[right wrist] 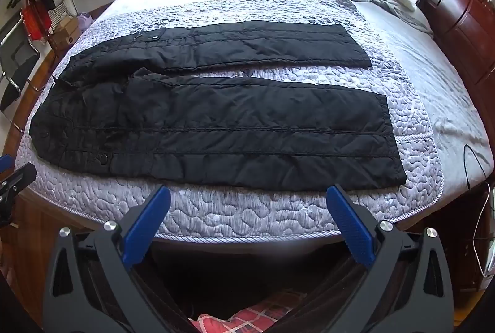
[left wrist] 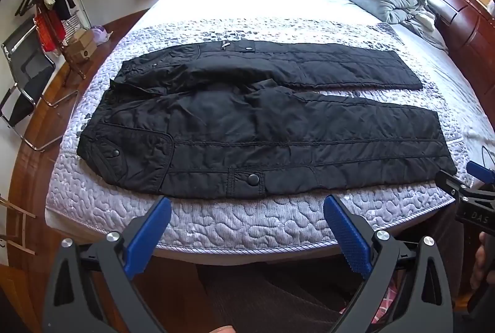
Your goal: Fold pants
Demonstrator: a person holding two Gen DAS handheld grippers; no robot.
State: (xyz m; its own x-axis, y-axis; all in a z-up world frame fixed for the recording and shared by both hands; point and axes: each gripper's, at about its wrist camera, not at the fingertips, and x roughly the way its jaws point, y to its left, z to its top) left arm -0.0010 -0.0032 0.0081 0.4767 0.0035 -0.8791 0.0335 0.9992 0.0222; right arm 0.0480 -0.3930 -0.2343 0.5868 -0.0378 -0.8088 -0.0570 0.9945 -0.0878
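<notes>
The black quilted pants (left wrist: 266,129) lie flat and unfolded across the patterned quilted mattress (left wrist: 216,221), waist toward the left, both legs running rightward and slightly apart. A snap button closes a flap on the near leg, and stitched seams run along its length; the fabric around the crotch is rumpled. The left gripper (left wrist: 247,209) hangs above the near mattress edge, jaws spread wide and holding nothing. Further right, the right gripper (right wrist: 247,200) hovers likewise, fully spread and empty, short of the near leg.

One pants (left wrist: 247,129), two tongs (left wrist: 247,228), one bed (left wrist: 216,224).
</notes>
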